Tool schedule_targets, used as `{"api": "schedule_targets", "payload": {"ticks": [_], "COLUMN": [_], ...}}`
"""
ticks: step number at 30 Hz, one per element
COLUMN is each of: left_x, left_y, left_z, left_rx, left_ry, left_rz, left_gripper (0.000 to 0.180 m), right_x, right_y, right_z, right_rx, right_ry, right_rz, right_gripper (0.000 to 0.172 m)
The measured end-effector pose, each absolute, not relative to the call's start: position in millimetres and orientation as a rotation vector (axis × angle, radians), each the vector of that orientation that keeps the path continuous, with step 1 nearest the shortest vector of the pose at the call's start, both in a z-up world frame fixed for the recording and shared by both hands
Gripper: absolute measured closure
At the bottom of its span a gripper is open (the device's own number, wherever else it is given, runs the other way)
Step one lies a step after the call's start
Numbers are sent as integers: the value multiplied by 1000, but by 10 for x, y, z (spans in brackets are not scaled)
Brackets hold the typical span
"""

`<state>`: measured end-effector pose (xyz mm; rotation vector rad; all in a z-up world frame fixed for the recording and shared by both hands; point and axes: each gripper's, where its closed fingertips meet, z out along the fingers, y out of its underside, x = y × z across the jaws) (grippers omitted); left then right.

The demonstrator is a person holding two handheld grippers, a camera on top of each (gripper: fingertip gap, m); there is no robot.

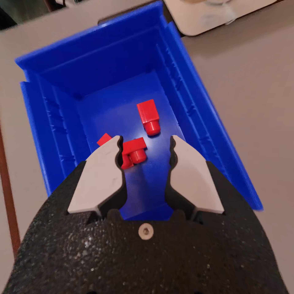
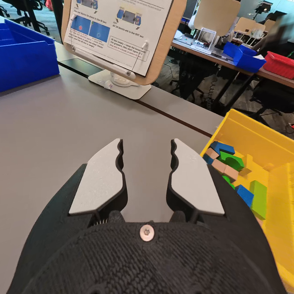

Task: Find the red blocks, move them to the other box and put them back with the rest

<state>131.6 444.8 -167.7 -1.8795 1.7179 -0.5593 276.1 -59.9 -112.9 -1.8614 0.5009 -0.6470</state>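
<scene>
The left gripper (image 1: 146, 140) hangs over the blue box (image 1: 98, 52) with its two fingers wide apart. It holds nothing. A red block (image 1: 134, 151) lies on the box floor between the fingers, close beside the left finger (image 1: 101, 167). The right finger (image 1: 190, 167) is well away from it, so the block is not squeezed. I cannot tell if the left finger touches it.

There are three red blocks in the blue box. The one by the left finger has a flat square part and a round peg sticking out. A second red block (image 1: 148, 116) lies farther in, near the right wall, on its side with its round peg pointing toward the gripper. A third red block (image 1: 104, 140) peeks out from behind the left finger, so only a corner shows.

The right gripper (image 2: 146, 140) is also wide open and holds nothing. It hangs over the bare grey table (image 2: 63, 127). Just to its right is a yellow box (image 2: 254, 135) with blue, green and plain wood blocks (image 2: 230, 163) in it. The blue box (image 2: 27, 63) sits far off on the left of the table. A stand with a paper sheet (image 2: 114, 31) is at the back.
</scene>
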Motion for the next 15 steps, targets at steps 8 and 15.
{"api": "schedule_targets", "payload": {"ticks": [8, 15], "left_x": [1732, 1792], "left_y": [4536, 4561], "left_z": [-2364, -2483], "left_rx": [-2147, -2123], "left_ry": [1793, 1796], "left_rz": [-403, -295], "left_gripper": [123, 144], "right_x": [2530, 2412], "right_y": [-500, -527], "right_z": [-1287, -1346], "right_rx": [-1884, -1907], "right_ry": [510, 509], "right_rz": [-596, -586], "right_gripper": [113, 113]}}
